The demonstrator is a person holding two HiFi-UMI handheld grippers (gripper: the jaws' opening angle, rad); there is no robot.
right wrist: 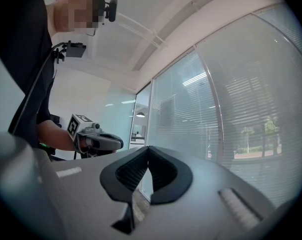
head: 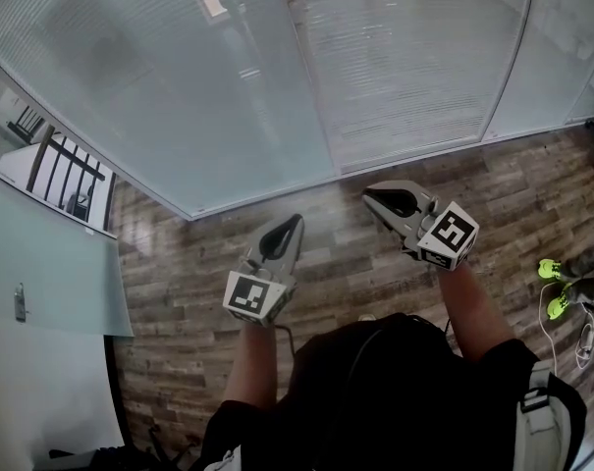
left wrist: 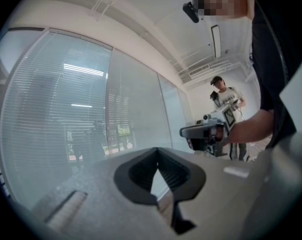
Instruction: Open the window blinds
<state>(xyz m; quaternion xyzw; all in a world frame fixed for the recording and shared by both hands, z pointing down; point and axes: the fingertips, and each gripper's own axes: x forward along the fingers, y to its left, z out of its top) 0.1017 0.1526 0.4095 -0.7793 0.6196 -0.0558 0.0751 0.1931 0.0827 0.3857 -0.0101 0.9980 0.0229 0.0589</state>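
Closed slatted blinds [head: 405,67] hang behind a long glass wall; they also show in the left gripper view [left wrist: 56,109] and the right gripper view [right wrist: 250,109]. No cord or wand for the blinds shows. My left gripper [head: 295,220] is held level over the wooden floor, pointing at the glass, short of it; its jaws meet at the tip with nothing between them [left wrist: 157,151]. My right gripper [head: 368,196] is beside it, a little nearer the glass, also shut and empty [right wrist: 148,149]. Each gripper sees the other: the right gripper [left wrist: 195,131], the left gripper [right wrist: 108,143].
A vertical frame post [head: 311,67] divides the glass panels. A frosted glass door [head: 41,263] with a handle stands at the left. Another person [left wrist: 223,96] stands further back; green shoes [head: 552,283] and a white cable [head: 583,341] are at the right on the floor.
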